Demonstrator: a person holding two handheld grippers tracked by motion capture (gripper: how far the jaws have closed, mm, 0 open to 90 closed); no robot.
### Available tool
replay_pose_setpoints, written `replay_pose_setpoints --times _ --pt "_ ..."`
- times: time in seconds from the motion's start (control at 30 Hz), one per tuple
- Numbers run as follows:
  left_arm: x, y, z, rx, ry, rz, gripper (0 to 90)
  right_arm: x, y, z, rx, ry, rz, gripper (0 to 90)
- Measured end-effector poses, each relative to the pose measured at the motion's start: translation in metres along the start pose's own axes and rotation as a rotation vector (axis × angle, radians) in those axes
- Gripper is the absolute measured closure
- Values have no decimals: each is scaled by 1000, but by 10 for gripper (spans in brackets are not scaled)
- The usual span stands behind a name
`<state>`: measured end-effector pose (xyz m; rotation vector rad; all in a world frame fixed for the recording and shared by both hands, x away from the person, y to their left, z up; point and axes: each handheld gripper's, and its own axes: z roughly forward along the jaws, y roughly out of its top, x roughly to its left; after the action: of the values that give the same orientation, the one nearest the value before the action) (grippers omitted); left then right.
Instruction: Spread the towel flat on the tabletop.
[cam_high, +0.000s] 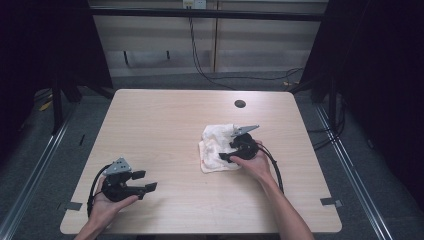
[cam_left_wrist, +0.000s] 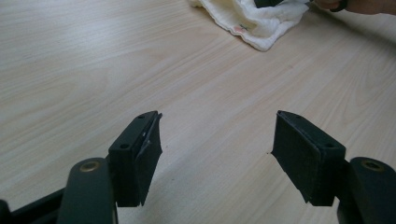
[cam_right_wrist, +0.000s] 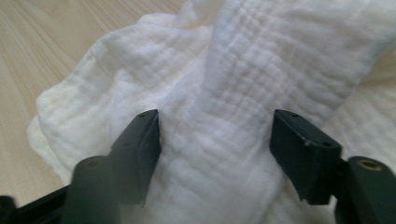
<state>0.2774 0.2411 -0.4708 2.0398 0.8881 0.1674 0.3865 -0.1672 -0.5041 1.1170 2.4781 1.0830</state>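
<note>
A crumpled white cloth lies on the table, right of its centre and nearer the person than the dark round hole close to the far edge. In the high view the cloth forms a loose, partly doubled heap; in the right gripper view a raised fold runs up through it between the jaws. The right gripper, held in the right hand, rests at the cloth's near right edge with its jaws spread wide: the fold lies between the pads but is not yet pinched. The left gripper, held in the left hand, hangs over bare wood well to the left of the cloth and nearer the person, jaws likewise spread and holding nothing; in its own view the cloth's corner lies far ahead. Judged risk: the thin, layered fabric may be caught through one layer only, so that the heap unfolds unevenly or slips out on lifting; closing off the ridge would bunch the material instead of gripping it; and with the left gripper so far from the cloth, nothing restrains the cloth from sliding across the smooth wood.
</note>
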Motion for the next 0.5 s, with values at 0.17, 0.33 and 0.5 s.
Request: replay_pose_setpoints --times 0.17,0.33,0.5 --pt "-1 0 2 7 3 -1 328 1 -2 -6 20 -18 -2 658" --pt "-2 0 4 19 1 7 327 4 -12 -15 13 63 39 790" --pt "-3 1 6 25 1 5 332 14 -16 -19 31 82 21 802"
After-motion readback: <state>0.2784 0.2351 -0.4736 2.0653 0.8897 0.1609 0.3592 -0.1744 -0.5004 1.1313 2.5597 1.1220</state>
